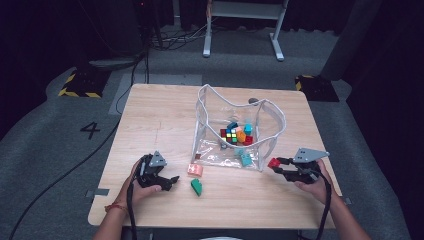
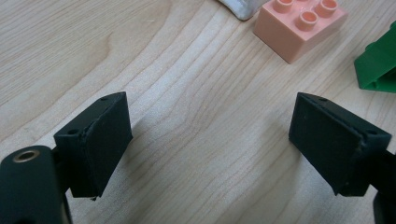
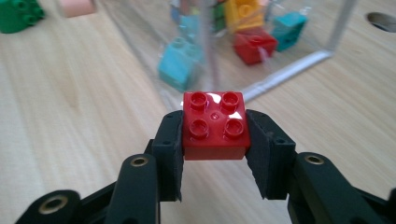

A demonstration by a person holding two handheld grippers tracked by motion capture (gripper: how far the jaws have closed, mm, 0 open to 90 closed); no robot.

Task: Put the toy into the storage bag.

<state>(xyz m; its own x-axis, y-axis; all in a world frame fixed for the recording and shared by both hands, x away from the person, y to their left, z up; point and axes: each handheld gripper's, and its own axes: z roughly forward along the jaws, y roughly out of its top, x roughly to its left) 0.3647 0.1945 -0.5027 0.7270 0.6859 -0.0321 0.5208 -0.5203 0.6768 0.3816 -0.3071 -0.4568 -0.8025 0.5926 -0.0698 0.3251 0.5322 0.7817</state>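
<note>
My right gripper (image 1: 276,163) is shut on a red four-stud brick (image 3: 214,124), held just off the table to the right of the clear plastic bag (image 1: 270,117). Low over the wood near the front left, my left gripper (image 1: 172,179) stands open with nothing between its jaws (image 2: 210,140). A pink brick (image 1: 195,170) and a green brick (image 1: 196,186) lie on the table just right of it; the pink brick (image 2: 299,25) and the green brick (image 2: 376,67) also show ahead of its jaws.
The clear bag (image 3: 299,65) stands open-topped at the table's middle and holds several coloured bricks and a colourful cube (image 1: 231,136). The wooden table (image 1: 155,125) has bare room at the left and along the front edge. A round hole (image 3: 382,19) sits in the tabletop beyond the bag.
</note>
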